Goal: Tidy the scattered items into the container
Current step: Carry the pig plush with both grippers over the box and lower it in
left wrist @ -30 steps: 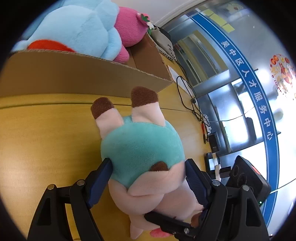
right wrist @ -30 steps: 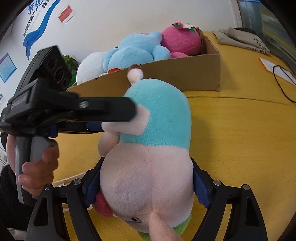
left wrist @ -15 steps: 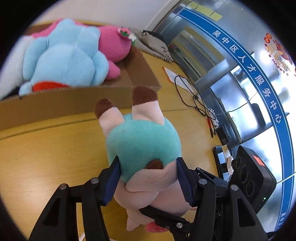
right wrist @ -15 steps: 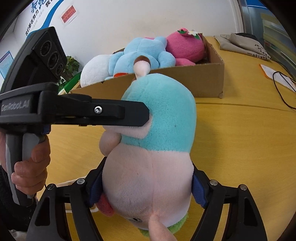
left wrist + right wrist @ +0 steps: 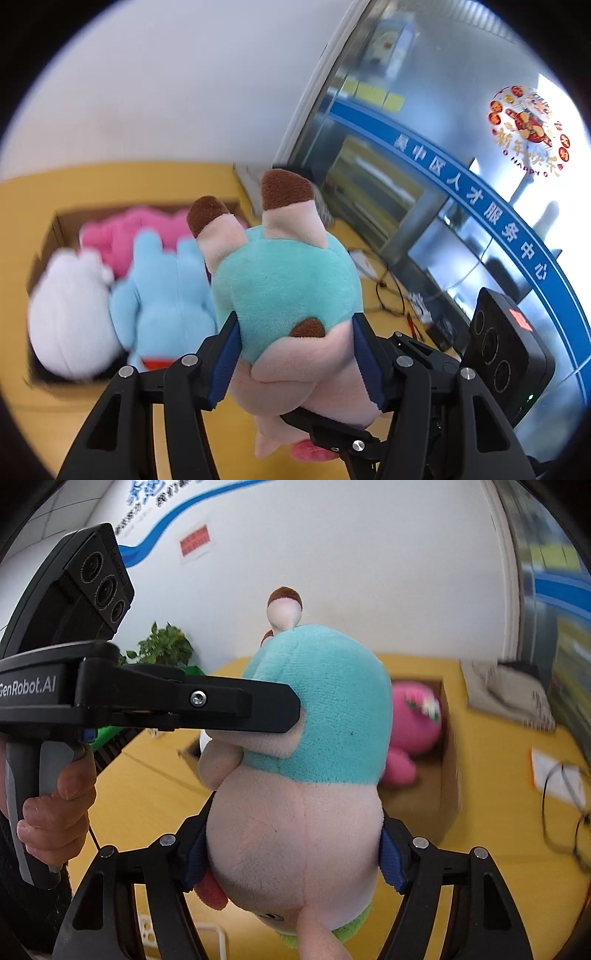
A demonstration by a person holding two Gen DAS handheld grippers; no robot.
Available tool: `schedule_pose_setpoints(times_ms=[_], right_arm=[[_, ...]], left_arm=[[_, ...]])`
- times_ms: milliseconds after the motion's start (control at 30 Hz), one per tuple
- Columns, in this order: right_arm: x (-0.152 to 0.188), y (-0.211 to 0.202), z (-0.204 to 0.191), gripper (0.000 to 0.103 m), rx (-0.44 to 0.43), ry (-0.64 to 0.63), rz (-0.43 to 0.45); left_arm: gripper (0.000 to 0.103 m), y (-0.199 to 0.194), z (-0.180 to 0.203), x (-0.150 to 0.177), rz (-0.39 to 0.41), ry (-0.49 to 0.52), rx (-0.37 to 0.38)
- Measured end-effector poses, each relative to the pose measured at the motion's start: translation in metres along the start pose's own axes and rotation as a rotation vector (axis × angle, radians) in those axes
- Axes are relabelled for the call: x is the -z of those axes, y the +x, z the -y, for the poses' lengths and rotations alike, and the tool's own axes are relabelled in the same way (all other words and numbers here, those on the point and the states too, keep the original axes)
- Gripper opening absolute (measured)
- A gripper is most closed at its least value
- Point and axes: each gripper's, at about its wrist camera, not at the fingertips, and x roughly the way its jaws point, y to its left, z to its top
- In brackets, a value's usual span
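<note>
A pink plush pig in teal shorts hangs upside down in the air, brown hooves pointing away. My left gripper is shut on its teal waist. My right gripper is shut on its pink head and body. The left gripper also shows in the right wrist view, clamped on the pig's side. The cardboard box lies below and beyond, holding a white plush, a blue plush and a pink plush. The pink plush and box corner show at right.
The box stands on a yellow wooden table. A black cable and a paper lie at the table's right. A folded grey cloth lies beyond the box. A potted plant stands by the white wall.
Both grippers have lifted the pig well above the table and carried it toward the box; the box's inside now shows from above. Both grips are unchanged.
</note>
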Motion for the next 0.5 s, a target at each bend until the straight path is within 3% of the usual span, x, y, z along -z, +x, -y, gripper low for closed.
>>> schedule_pose_setpoints(times_ms=[267, 500], right_arm=[[-0.086, 0.000, 0.013, 0.078, -0.013, -0.033, 0.079], [-0.104, 0.022, 0.046, 0.078, -0.009, -0.007, 0.089]], left_arm=[[0.057, -0.002, 0.012, -0.067, 0.067, 0.077, -0.060], [0.057, 0.051, 0.002, -0.083, 0.025, 0.088, -0.075]])
